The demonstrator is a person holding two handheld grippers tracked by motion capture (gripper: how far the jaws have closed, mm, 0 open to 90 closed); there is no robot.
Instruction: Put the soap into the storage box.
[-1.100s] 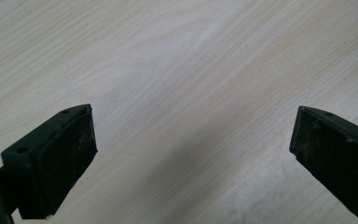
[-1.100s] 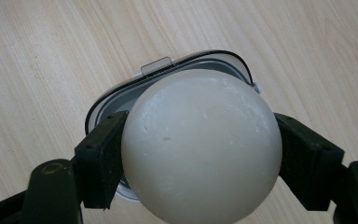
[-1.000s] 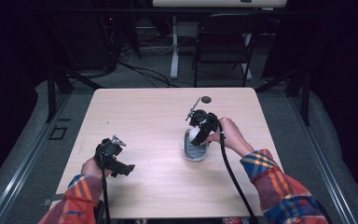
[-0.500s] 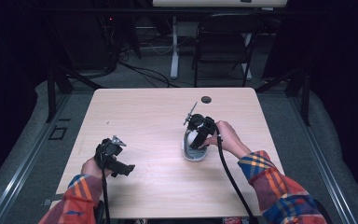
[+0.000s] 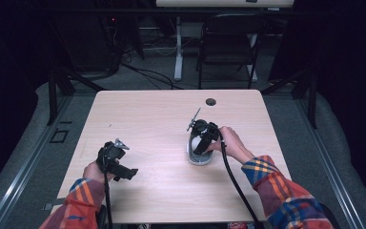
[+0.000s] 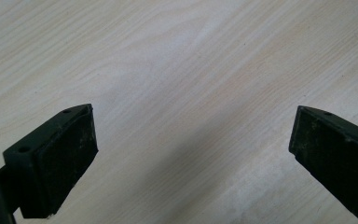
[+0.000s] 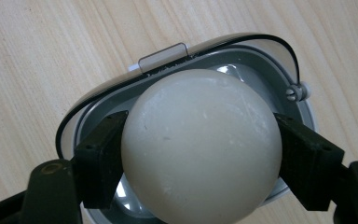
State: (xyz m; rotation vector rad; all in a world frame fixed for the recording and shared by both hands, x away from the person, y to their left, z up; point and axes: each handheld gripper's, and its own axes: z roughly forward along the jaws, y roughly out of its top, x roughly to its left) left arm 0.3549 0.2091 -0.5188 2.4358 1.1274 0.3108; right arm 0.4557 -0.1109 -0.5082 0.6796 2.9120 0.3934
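Since a second before, the right gripper (image 5: 201, 143) had sunk toward the grey container (image 7: 242, 60) on the table (image 5: 162, 119), jaws pinching the white ball (image 7: 200, 149) over its open mouth. The left gripper (image 5: 116, 162) rested near the table's front-left, jaws spread wide and empty.

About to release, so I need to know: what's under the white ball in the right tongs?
Under the white ball, clamped in the right tongs, sits a grey container with a shiny inside and a clear tab. The ball covers most of its bottom, so any contents there stay unseen.

A pale wooden table (image 5: 157, 186) (grommet hole near far edge) bears a grey dish (image 5: 196, 159).
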